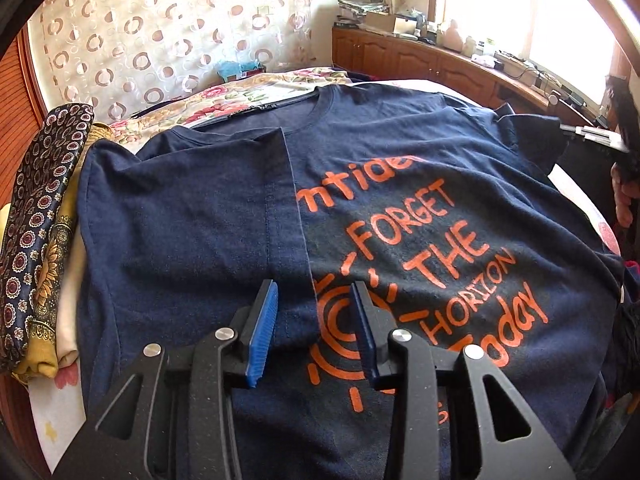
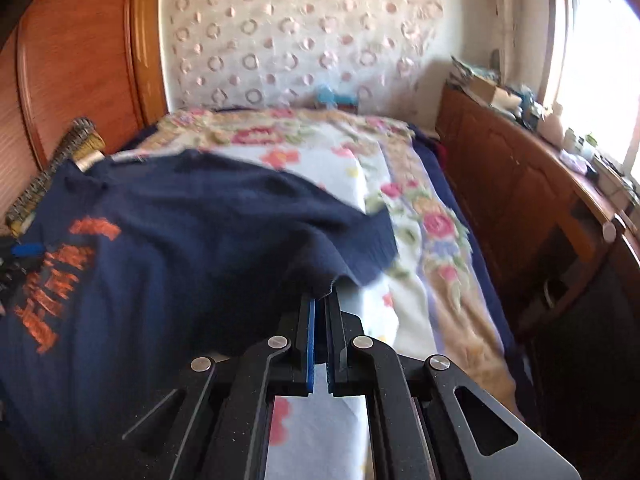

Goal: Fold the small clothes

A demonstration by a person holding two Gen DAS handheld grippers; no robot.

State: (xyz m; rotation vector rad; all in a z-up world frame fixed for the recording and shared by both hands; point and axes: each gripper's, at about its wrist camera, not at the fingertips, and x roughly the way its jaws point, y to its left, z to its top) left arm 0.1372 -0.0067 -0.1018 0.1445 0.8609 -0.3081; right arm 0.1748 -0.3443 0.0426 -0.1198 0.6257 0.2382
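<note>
A navy T-shirt lay print-up on the flowered bedspread, its long axis running away from the left wrist camera, collar at the far end toward the patterned curtain and hem at the near end. Its left side was folded over onto the body, making a straight edge that ran lengthwise and cut off the start of the orange lettering. The left gripper hung just above the cloth near the orange sun design with its jaws spread wide and nothing between them. The right gripper had its jaws nearly closed, pinching an edge of the shirt's right side, and that cloth was raised off the bedspread in a blurred hump. Folded patterned fabrics were stacked beside the shirt's left side.
</note>
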